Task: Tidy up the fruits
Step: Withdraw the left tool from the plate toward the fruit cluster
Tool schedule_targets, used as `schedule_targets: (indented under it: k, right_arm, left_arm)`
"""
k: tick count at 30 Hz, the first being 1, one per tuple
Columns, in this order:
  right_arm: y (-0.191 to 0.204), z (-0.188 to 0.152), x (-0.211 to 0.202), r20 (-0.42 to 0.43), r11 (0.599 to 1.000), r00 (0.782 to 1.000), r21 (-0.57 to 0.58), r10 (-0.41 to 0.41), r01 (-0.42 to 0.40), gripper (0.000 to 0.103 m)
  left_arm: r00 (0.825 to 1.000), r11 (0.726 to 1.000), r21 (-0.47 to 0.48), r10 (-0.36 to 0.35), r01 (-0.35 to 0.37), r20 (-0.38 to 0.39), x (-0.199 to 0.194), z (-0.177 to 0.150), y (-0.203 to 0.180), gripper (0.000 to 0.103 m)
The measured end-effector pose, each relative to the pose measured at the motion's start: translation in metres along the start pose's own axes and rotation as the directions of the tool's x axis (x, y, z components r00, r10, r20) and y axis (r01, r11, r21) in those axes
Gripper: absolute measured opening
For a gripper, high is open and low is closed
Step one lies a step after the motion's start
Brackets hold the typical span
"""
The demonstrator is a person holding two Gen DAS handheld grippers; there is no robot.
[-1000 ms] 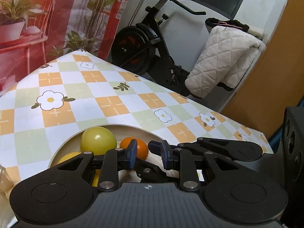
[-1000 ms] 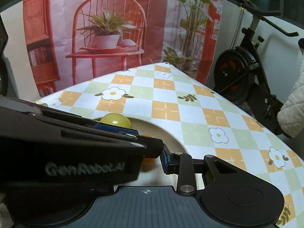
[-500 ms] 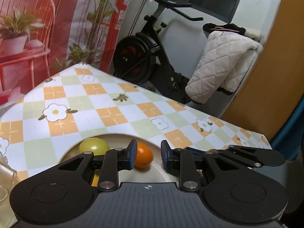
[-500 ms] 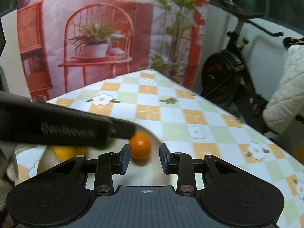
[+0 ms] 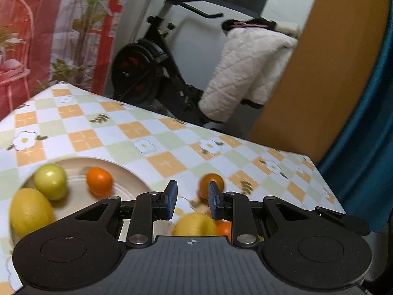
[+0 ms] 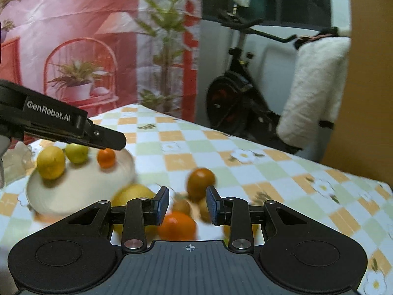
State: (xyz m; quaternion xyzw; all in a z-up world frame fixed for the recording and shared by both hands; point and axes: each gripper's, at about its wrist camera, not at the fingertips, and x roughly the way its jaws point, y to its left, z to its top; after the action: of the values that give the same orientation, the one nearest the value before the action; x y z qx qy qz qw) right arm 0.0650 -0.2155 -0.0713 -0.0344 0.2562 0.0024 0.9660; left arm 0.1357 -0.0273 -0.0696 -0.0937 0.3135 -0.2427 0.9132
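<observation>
Loose fruits (image 6: 200,180) clustered on the checked tabletop (image 6: 282,169), right of the plate (image 6: 81,186) holding a lemon, green fruit and orange. Open cloth beyond, far edge (image 5: 221,132) ending before an exercise bike (image 6: 235,105). Left gripper (image 5: 192,198) and right gripper (image 6: 188,204) both narrowed, pinching nothing. Nearest fruits blurred, partly hidden behind fingers.

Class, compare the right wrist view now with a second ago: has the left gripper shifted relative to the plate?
Yes. The left gripper then lay low across the plate, hiding most fruit; now it sits up at the left, over the plate's far edge.
</observation>
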Motion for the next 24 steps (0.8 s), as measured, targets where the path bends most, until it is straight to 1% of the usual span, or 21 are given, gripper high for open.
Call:
schedule_targets:
  k: [4, 9, 10, 13, 15, 18, 20, 21, 22, 23, 24]
  right_arm:
    - [-0.01, -0.017, -0.01, 0.039, 0.999, 0.998, 0.023, -0.04, 0.039, 0.035]
    - [-0.023, -0.03, -0.013, 0.059, 0.994, 0.997, 0.097, -0.057, 0.051, 0.037]
    - [-0.025, -0.032, -0.013, 0.063, 0.993, 0.996, 0.108, -0.063, 0.056, 0.039]
    - [-0.03, -0.037, -0.014, 0.05, 0.99, 0.997, 0.132, -0.065, 0.058, 0.047]
    - [-0.029, -0.043, -0.015, 0.033, 0.989, 0.997, 0.131, -0.071, 0.066, 0.049]
    - [-0.029, -0.055, -0.012, 0.002, 0.986, 0.998, 0.154, -0.06, 0.059, 0.05]
    - [-0.029, -0.056, -0.016, 0.023, 0.985, 0.998, 0.163, -0.064, 0.059, 0.05]
    - [-0.029, -0.056, -0.017, 0.034, 0.985, 0.997, 0.162, -0.064, 0.058, 0.053]
    - [-0.029, -0.057, -0.016, 0.028, 0.985, 0.998, 0.164, -0.061, 0.056, 0.055]
    - [-0.029, -0.056, -0.014, 0.018, 0.985, 0.998, 0.164, -0.059, 0.055, 0.054]
    - [-0.029, -0.056, -0.013, 0.018, 0.985, 0.998, 0.163, -0.061, 0.057, 0.054]
  left_arm:
    - [1.0, 0.999, 0.03, -0.018, 0.018, -0.014, 0.003, -0.005, -0.01, 0.028]
    - [0.999, 0.998, 0.055, -0.025, 0.026, -0.025, 0.004, -0.01, -0.02, 0.028]
    - [0.999, 0.998, 0.06, -0.025, 0.026, -0.027, 0.005, -0.01, -0.022, 0.028]
    - [0.999, 0.997, 0.072, -0.03, 0.033, -0.045, 0.009, -0.013, -0.027, 0.028]
    - [0.998, 0.996, 0.079, -0.034, 0.038, -0.061, 0.013, -0.016, -0.031, 0.029]
    - [0.996, 0.995, 0.093, -0.039, 0.047, -0.084, 0.017, -0.019, -0.036, 0.03]
    - [0.994, 0.993, 0.103, -0.043, 0.053, -0.096, 0.019, -0.023, -0.04, 0.03]
    - [0.994, 0.992, 0.108, -0.046, 0.057, -0.102, 0.02, -0.024, -0.042, 0.031]
    - [0.993, 0.992, 0.111, -0.049, 0.061, -0.109, 0.021, -0.025, -0.043, 0.032]
    - [0.992, 0.992, 0.111, -0.053, 0.066, -0.115, 0.021, -0.027, -0.044, 0.034]
    - [0.991, 0.991, 0.11, -0.059, 0.072, -0.119, 0.022, -0.027, -0.045, 0.037]
